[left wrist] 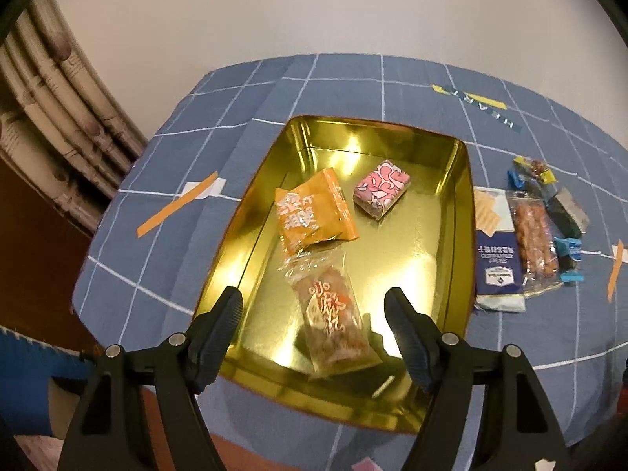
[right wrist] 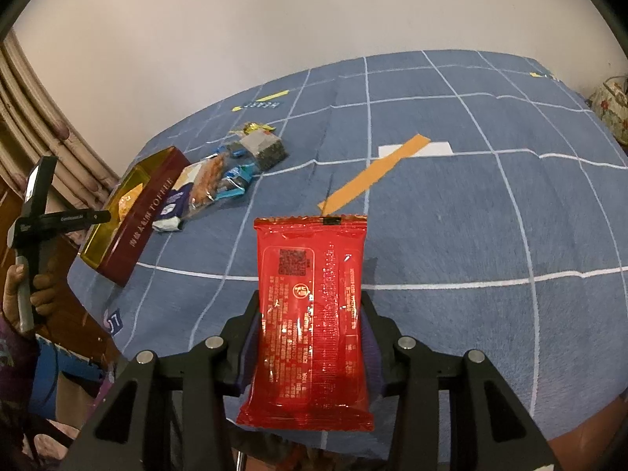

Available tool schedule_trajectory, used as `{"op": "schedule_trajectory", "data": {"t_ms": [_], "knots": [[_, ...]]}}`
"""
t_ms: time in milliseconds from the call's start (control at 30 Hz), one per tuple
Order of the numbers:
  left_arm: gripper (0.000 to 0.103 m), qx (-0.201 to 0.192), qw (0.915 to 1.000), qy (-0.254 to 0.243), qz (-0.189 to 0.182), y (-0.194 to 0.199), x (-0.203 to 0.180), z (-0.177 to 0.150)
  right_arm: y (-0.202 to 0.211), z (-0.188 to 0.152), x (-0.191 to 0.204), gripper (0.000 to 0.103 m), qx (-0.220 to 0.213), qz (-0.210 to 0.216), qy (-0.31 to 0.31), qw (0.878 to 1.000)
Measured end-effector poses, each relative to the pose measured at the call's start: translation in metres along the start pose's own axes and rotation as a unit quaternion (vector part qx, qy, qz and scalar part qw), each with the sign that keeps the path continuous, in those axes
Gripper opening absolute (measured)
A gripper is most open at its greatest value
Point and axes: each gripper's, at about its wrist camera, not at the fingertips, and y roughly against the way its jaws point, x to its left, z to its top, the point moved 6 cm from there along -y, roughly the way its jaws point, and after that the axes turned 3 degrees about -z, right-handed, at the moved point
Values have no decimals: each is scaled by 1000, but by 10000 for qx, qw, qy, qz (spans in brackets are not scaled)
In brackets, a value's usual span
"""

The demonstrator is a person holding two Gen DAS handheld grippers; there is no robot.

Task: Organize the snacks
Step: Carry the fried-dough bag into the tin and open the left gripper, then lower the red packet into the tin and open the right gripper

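Observation:
A gold-lined tin (left wrist: 457,212) sits on the blue checked cloth; it shows from outside as a maroon toffee box (right wrist: 145,219). In it lie an orange packet (left wrist: 314,212), a pink patterned block (left wrist: 382,188) and a clear packet with red print (left wrist: 333,322). My left gripper (left wrist: 314,302) is open and empty above the tin's near end, over the clear packet. My right gripper (right wrist: 310,310) is shut on a red snack packet (right wrist: 310,322), held above the cloth to the right of the tin. The left gripper and the hand holding it (right wrist: 35,235) show at the far left.
A pile of loose snacks lies just right of the tin: a navy-and-white packet (left wrist: 496,251), a clear sleeve of brown snacks (left wrist: 533,235) and small blue and dark wrappers (left wrist: 569,212). The same pile (right wrist: 231,168) shows beside the box. A curtain hangs at left.

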Motion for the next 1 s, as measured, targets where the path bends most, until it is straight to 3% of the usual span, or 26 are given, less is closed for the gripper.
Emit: {"op": "schedule_trajectory", "data": {"t_ms": [267,433,700,1000], "knots": [[80,-110,9990,399,-142,33,9,-21,9,18,35,45,-90,226,226,9994],[84,-100,9974,707,-29,48,22,-40,8,38,73,45,-139,470,488,9976],[84,-29,9950,969,234,54,38,-77,-1,79,172,45,-176,1078,1193,9868],[84,13,9948,982,280,46,49,-83,-38,103,271,45,90,1581,1609,9742]]}}
